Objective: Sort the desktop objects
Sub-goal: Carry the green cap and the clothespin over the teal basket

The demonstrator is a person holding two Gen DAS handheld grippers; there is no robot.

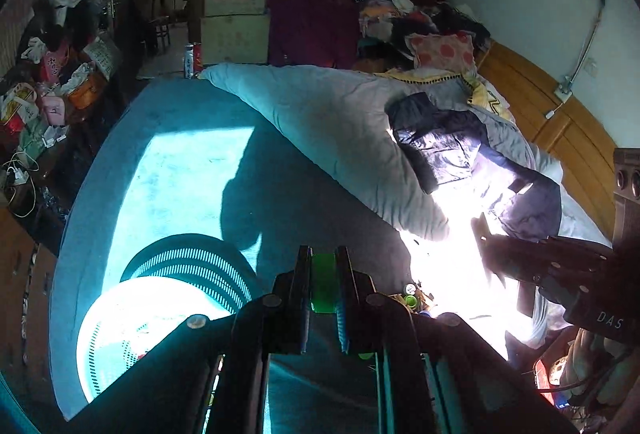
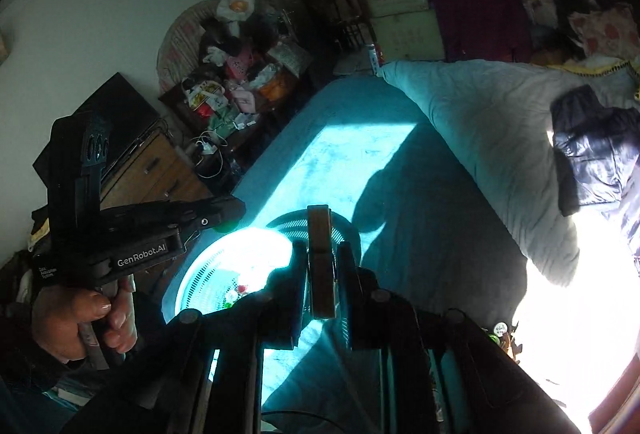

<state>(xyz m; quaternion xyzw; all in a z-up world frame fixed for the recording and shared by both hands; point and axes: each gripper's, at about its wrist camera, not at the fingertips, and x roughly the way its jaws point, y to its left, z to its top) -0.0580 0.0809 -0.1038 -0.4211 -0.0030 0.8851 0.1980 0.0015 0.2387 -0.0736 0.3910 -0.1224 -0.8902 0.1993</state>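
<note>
My left gripper (image 1: pixel 323 266) is shut on a green translucent piece (image 1: pixel 323 286), held above the blue bed cover to the right of a round white slotted basket (image 1: pixel 132 318). My right gripper (image 2: pixel 320 258) is shut on a brown wooden clip (image 2: pixel 321 258), held over the same basket (image 2: pixel 224 258), which holds a few small coloured items (image 2: pixel 236 294). The left gripper also shows in the right wrist view (image 2: pixel 230 212), at the basket's left rim. A small pile of loose objects (image 1: pixel 414 298) lies on the bed to the right, partly washed out by sunlight.
A grey quilt (image 1: pixel 340 138) and a dark jacket (image 1: pixel 452 150) lie across the bed. A wooden headboard (image 1: pixel 560 138) runs along the right. Cluttered bags (image 1: pixel 52 94) fill the left floor. A wooden drawer unit (image 2: pixel 156 174) stands beside the bed.
</note>
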